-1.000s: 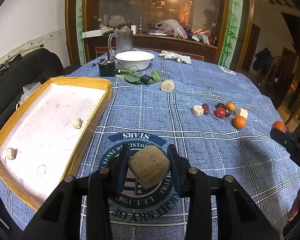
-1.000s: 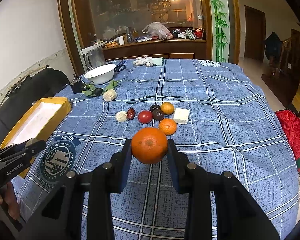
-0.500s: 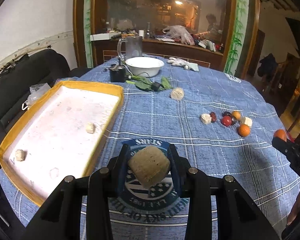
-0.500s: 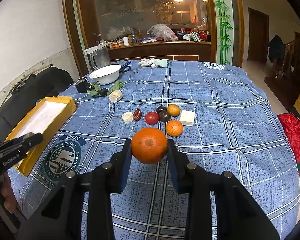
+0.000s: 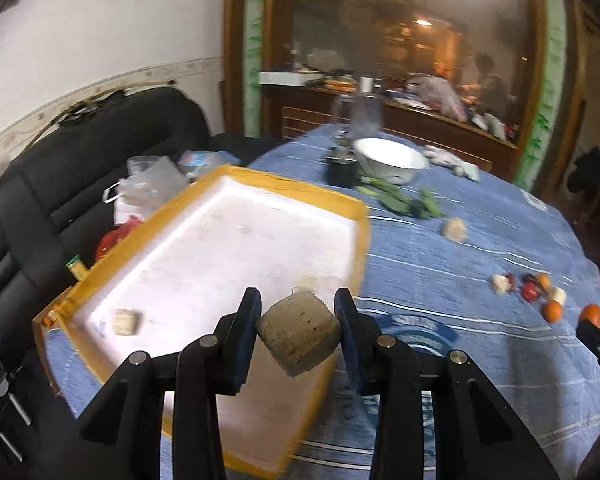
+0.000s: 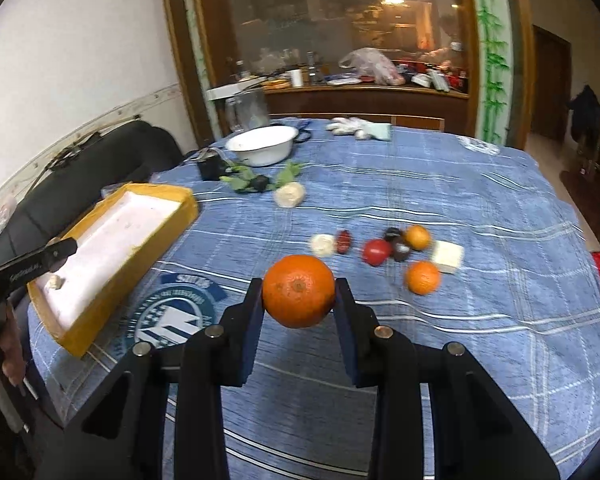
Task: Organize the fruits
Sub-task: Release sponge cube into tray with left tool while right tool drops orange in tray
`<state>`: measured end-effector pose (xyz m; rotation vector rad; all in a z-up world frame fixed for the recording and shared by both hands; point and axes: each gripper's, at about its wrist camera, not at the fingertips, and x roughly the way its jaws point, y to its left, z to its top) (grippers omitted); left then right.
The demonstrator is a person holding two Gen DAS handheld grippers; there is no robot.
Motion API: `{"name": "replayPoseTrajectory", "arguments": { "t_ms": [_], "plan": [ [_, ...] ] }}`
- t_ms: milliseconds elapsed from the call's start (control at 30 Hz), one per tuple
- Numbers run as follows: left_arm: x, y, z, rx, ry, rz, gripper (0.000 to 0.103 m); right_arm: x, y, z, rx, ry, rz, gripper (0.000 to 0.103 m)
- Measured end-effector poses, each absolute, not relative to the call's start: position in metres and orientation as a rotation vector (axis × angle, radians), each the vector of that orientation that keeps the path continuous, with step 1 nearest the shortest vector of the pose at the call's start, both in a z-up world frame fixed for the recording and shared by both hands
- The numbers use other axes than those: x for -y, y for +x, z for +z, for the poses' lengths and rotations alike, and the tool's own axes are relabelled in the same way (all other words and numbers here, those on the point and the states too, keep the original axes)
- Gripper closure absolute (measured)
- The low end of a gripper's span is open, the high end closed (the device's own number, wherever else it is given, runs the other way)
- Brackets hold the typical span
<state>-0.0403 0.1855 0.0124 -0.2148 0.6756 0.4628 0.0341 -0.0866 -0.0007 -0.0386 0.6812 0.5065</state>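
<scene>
My left gripper [image 5: 298,328] is shut on a rough brown chunk [image 5: 299,330] and hangs over the near right part of the yellow-rimmed white tray [image 5: 228,240], where a small pale piece [image 5: 125,322] lies. Held above the blue tablecloth, my right gripper [image 6: 299,300] is shut on a large orange [image 6: 299,291]. Beyond it sits a cluster of small fruits: a red one [image 6: 377,252], dark ones [image 6: 400,249], two small oranges [image 6: 422,277] and pale cubes [image 6: 447,256]. In the right wrist view, the tray [image 6: 112,236] lies at the left, with the left gripper [image 6: 32,266] over it.
A white bowl [image 6: 262,145], a glass jug [image 6: 247,109], green leaves [image 6: 256,178], a pale lump [image 6: 289,195] and gloves [image 6: 358,127] occupy the table's far side. A black sofa [image 5: 60,168] with bags borders the left. A person's hand [image 6: 4,344] holds the left gripper.
My left gripper has swung left with the brown chunk, from over the tablecloth emblem to over the tray. The right gripper keeps the orange and has turned slightly left.
</scene>
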Motion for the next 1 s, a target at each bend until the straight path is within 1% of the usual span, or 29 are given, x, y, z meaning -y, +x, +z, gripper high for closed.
{"name": "replayPoseTrajectory", "arguments": {
  "t_ms": [267,433,733,1000],
  "plan": [
    [-0.224,-0.039,0.004,-0.701,-0.24,0.558,0.066,0.033,0.036,0.006,-0.678,-0.071,0.6,0.067],
    [-0.241,-0.033,-0.003,-0.727,-0.256,0.59,0.066,-0.02,0.038,0.007,-0.677,-0.113,0.685,0.067],
    [-0.267,-0.024,-0.009,-0.739,-0.275,0.626,0.066,-0.1,0.06,-0.003,-0.694,-0.191,0.77,0.066],
    [-0.293,-0.016,-0.016,-0.777,-0.327,0.676,0.066,-0.152,0.087,-0.015,-0.729,-0.222,0.803,0.066]
  ]
}}
